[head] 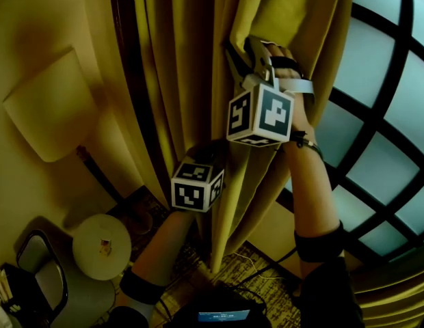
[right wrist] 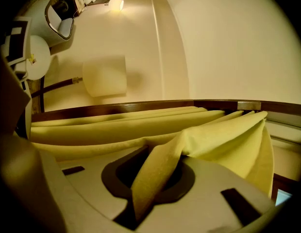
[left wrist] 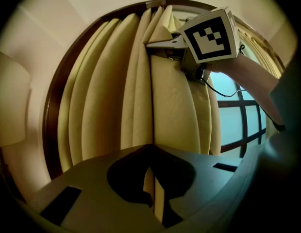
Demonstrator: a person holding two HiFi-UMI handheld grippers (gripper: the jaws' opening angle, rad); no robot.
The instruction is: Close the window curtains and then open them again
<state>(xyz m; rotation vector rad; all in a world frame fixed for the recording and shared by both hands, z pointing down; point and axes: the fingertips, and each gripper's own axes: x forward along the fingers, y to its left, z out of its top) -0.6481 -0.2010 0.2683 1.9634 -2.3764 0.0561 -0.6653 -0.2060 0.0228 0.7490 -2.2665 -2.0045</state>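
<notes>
left tool (left wrist: 153, 178), right tool (right wrist: 150, 183), both pinching curtain (head: 181, 74)

Curtain (head: 178, 80) hangs between lamp (head: 48, 108) and window (head: 383, 115).

Your curtain (head: 178, 80) is a plain mustard yellow with no print. Right of the curtain, the window (head: 383, 115) has pale blue-grey panes crossed by a near-black grid. Your left gripper (left wrist: 153, 188) and right gripper (right wrist: 151, 188) each carry black square markers on white. Left of the curtain, the wall (head: 55, 19) is cream, the lampshade (head: 51, 108) a paler cream, and the round side table (head: 101, 246) white. A dark brown wooden frame (head: 124, 33) edges the curtain.
</notes>
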